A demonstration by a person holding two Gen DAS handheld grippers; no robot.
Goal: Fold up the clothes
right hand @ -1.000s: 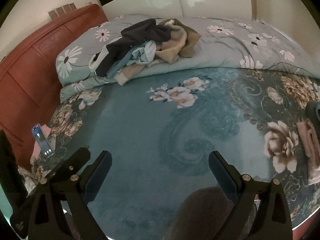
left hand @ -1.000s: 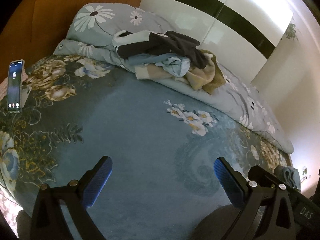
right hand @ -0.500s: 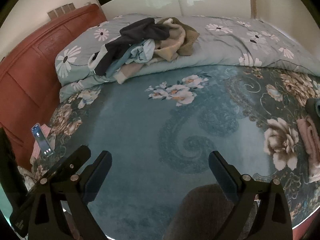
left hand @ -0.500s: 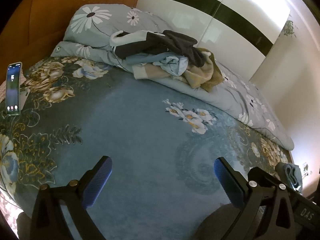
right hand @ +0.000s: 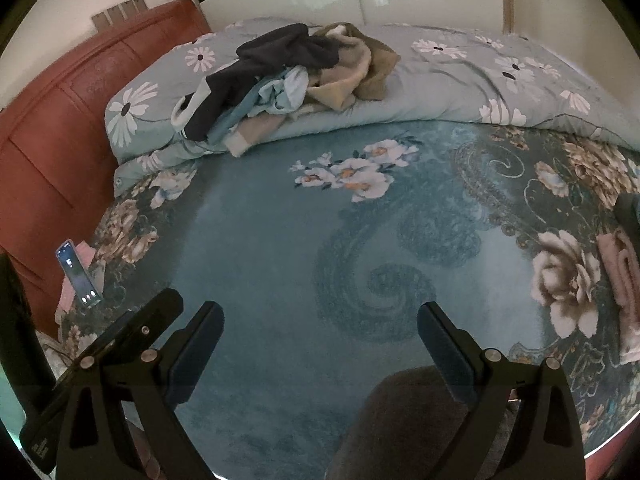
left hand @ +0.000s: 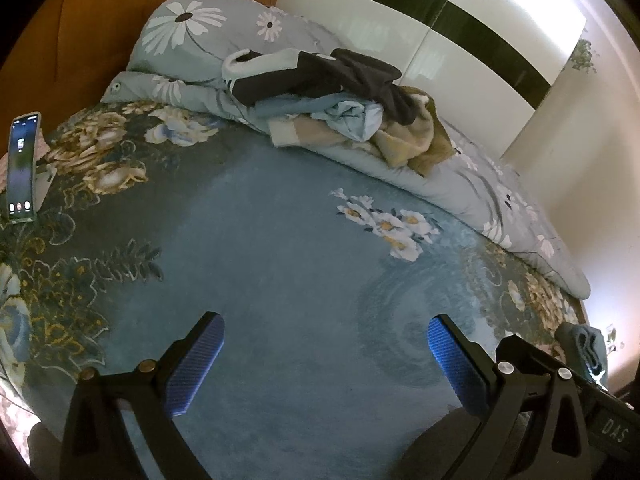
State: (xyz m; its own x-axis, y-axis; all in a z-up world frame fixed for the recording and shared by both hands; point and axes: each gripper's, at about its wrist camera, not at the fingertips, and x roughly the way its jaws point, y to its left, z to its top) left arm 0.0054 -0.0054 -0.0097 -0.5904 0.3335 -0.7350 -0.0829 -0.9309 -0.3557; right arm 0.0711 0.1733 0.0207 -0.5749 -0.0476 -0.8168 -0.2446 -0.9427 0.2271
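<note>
A heap of unfolded clothes [left hand: 344,108] [right hand: 296,76], dark, light blue and tan, lies on a grey flowered duvet [left hand: 460,184] [right hand: 460,80] at the far side of the bed. My left gripper [left hand: 324,344] hovers open over the teal bedspread [left hand: 280,240], well short of the heap, with nothing between its blue pads. My right gripper [right hand: 320,328] is open too, above the same bedspread [right hand: 260,240], empty. Folded pink and dark pieces [right hand: 624,276] sit at the bed's right edge.
A lit phone [left hand: 22,168] [right hand: 78,276] leans at the bed's left edge by the wooden headboard [left hand: 80,32] [right hand: 52,140]. Glossy white wardrobe doors [left hand: 460,20] stand behind the duvet. A dark folded item [left hand: 588,344] lies at the right edge, near the other gripper's body.
Both cameras have drifted slightly, so the clothes heap sits a little higher in each view. Both grippers have stayed open and empty.
</note>
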